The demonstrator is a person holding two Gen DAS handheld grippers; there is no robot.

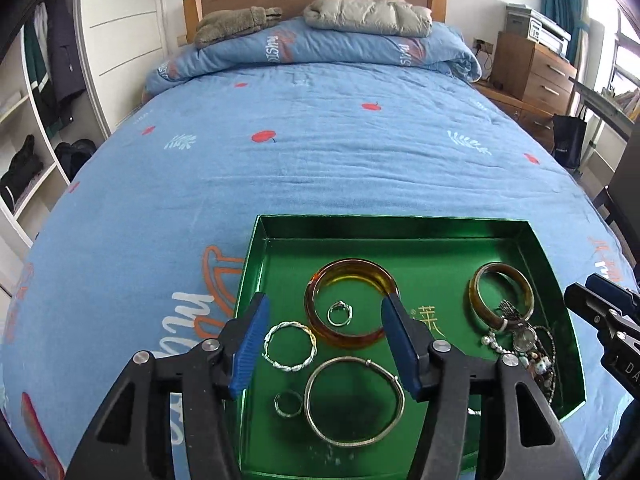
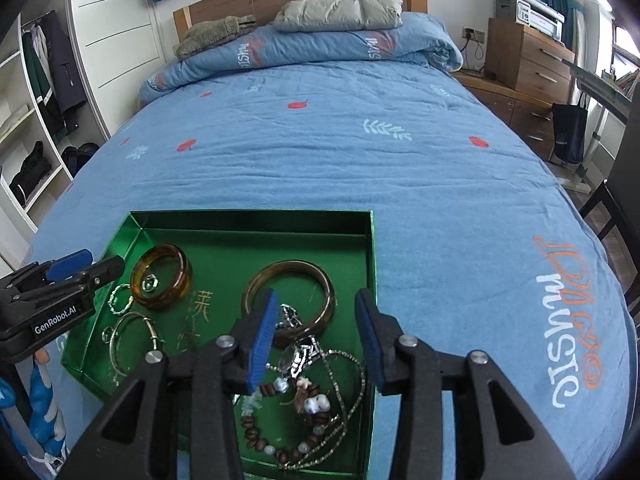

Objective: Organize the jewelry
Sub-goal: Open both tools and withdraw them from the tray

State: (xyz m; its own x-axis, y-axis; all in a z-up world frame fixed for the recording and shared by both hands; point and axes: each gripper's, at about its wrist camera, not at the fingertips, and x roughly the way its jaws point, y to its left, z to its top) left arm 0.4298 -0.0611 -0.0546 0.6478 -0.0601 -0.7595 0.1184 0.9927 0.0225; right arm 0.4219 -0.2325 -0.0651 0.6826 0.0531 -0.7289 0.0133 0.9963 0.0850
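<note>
A shallow green tray [image 1: 400, 226] sits on a bed's blue quilt [image 1: 320, 152], near the foot end, and holds all the jewelry in view. In the tray's left half, seen from the left wrist camera, a wide amber bangle [image 1: 316, 320] lies flat with a small silver ring [image 1: 340, 314] resting inside its circle. Just left of the bangle is a twisted silver bracelet [image 1: 290, 346]; below that, toward the tray's near edge, lie a plain small ring [image 1: 288, 403] and, beside it, a large thin silver bangle [image 1: 354, 402].

In the tray's right half, a brown bangle [image 2: 288, 300] lies toward the far wall. Against its near side is a tangled heap: a watch [image 2: 290, 360], a thin chain [image 2: 352, 380], a strand of brown wooden beads [image 2: 256, 436] and a few pale pearl-like beads [image 2: 316, 404]. How the pieces in the heap interlock cannot be made out. Gold characters are printed on the tray floor between the two halves.

The left claw [image 1: 324, 346] hangs over the tray's left half, released, its blue pads apart and nothing pinched between them. The right claw [image 2: 316, 344] hangs over the heap at the tray's right, likewise released and gripping nothing.
</note>
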